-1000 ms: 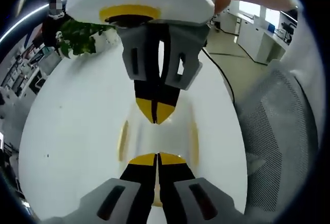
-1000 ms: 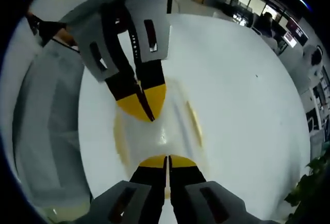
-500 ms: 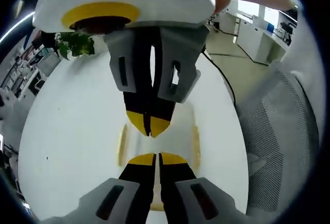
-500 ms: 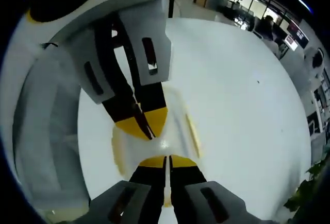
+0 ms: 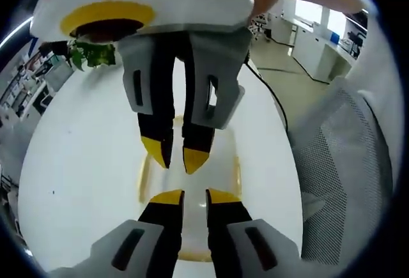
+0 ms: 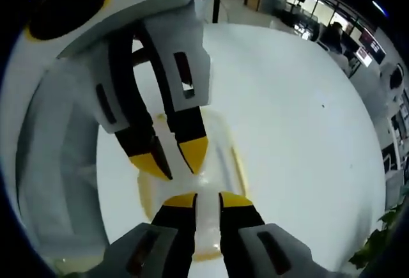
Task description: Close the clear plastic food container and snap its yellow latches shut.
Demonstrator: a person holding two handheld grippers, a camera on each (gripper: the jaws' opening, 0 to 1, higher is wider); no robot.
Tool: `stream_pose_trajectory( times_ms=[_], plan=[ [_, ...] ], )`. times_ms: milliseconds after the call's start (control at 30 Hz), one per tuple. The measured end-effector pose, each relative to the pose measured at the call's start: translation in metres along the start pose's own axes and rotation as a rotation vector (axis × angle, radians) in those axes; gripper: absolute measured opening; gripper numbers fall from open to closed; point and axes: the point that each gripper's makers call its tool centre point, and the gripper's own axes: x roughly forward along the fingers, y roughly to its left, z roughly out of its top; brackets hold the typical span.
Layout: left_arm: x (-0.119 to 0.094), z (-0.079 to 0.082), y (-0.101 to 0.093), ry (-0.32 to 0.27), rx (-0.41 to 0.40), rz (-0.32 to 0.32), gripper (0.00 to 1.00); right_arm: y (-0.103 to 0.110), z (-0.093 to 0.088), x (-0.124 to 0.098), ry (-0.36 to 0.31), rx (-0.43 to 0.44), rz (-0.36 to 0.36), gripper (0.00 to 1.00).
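Observation:
The clear plastic container [image 5: 217,170] lies on the white round table [image 5: 77,163] with its lid down. Yellow latches [image 5: 144,176] run along its sides. My left gripper [image 5: 195,196] is just above the near part of the lid, open a little, with nothing between its jaws. My right gripper [image 5: 176,155] reaches in from the top, tips pointing at mine, also slightly open over the lid. In the right gripper view the container [image 6: 217,156] lies between my right gripper [image 6: 208,200] and my left gripper [image 6: 172,160]. A yellow latch [image 6: 240,168] shows on its side.
A grey mesh chair [image 5: 348,163] stands close to the table edge, seen again as the chair [image 6: 57,163] in the right gripper view. A green plant [image 5: 89,54] is at the far side of the table. Office desks [image 5: 319,35] and people [image 6: 332,32] are beyond.
The jaws of both grippers were shut and have parted a little. The two grippers have come closer together over the lid.

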Motion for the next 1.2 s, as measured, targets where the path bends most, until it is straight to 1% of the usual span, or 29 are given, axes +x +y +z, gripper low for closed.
stream_pose_trajectory(
  times_ms=[133, 367, 500, 700, 967, 1200],
  plan=[
    [0.001, 0.001, -0.002, 0.000, -0.017, -0.003, 0.16, 0.000, 0.000, 0.000, 0.003, -0.004, 0.003, 0.15],
    [0.004, 0.003, -0.008, 0.000, -0.022, -0.020, 0.21, -0.002, -0.001, 0.000, 0.002, -0.023, 0.009, 0.20],
    [0.003, 0.003, -0.011, 0.002, -0.024, -0.031, 0.25, -0.002, -0.001, 0.000, 0.005, -0.040, 0.014, 0.22],
    [0.003, 0.002, -0.014, 0.002, -0.042, -0.040, 0.27, -0.003, 0.000, 0.000, 0.008, -0.047, 0.017, 0.25],
    [0.005, 0.001, -0.018, 0.005, -0.039, -0.052, 0.31, -0.006, 0.000, 0.000, 0.008, -0.060, 0.021, 0.29],
    [0.006, 0.002, -0.020, 0.003, -0.043, -0.055, 0.31, -0.008, 0.001, 0.001, 0.012, -0.076, 0.026, 0.32]
  ],
)
